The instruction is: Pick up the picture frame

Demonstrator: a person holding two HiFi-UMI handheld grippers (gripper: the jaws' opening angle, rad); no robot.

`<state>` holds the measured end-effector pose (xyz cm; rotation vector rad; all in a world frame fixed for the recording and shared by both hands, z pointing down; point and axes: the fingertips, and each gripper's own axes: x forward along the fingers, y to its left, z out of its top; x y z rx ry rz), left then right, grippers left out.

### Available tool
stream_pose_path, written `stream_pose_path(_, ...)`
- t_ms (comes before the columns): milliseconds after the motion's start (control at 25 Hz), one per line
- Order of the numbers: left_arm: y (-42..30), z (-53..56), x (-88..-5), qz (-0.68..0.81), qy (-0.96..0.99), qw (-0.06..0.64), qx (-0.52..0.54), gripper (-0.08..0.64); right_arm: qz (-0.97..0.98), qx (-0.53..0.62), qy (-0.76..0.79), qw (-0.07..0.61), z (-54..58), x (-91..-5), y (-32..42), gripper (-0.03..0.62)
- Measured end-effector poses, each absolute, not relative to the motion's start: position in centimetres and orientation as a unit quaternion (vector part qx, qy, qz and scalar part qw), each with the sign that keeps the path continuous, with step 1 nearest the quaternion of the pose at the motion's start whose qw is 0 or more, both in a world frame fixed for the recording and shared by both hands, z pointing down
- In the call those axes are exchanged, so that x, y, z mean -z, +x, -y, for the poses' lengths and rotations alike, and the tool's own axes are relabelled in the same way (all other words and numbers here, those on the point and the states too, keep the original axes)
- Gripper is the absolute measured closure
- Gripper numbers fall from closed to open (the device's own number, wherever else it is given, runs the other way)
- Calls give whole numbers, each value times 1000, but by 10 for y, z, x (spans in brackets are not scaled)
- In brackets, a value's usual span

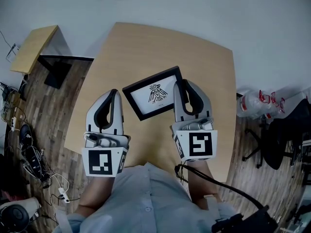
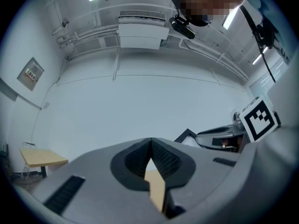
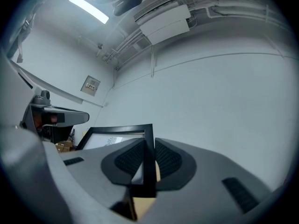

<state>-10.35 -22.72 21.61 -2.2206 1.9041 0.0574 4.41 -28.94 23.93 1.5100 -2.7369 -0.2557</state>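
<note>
The picture frame (image 1: 154, 93) is black with a white mat and a small bird drawing, and it hangs tilted over the wooden table (image 1: 146, 47). My right gripper (image 1: 181, 84) is shut on the frame's right edge. In the right gripper view the black edge (image 3: 148, 164) runs between the two ribbed pads, and the rest of the frame (image 3: 117, 136) stretches to the left. My left gripper (image 1: 114, 92) sits just left of the frame without touching it. Its jaws are shut with nothing between them (image 2: 151, 141). A corner of the frame (image 2: 187, 135) shows in the left gripper view.
A small wooden side table (image 1: 34, 47) and a black stand (image 1: 56, 69) are at the left, with cables (image 1: 29, 159) on the floor below them. An office chair (image 1: 277, 140) and plastic bags (image 1: 257, 103) stand to the right of the table.
</note>
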Motion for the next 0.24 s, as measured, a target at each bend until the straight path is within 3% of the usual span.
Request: stream_pose_path(240, -100, 228, -216, -646, -755, 112, -17, 558, 872, 84, 482, 3, 290, -239, 46, 526)
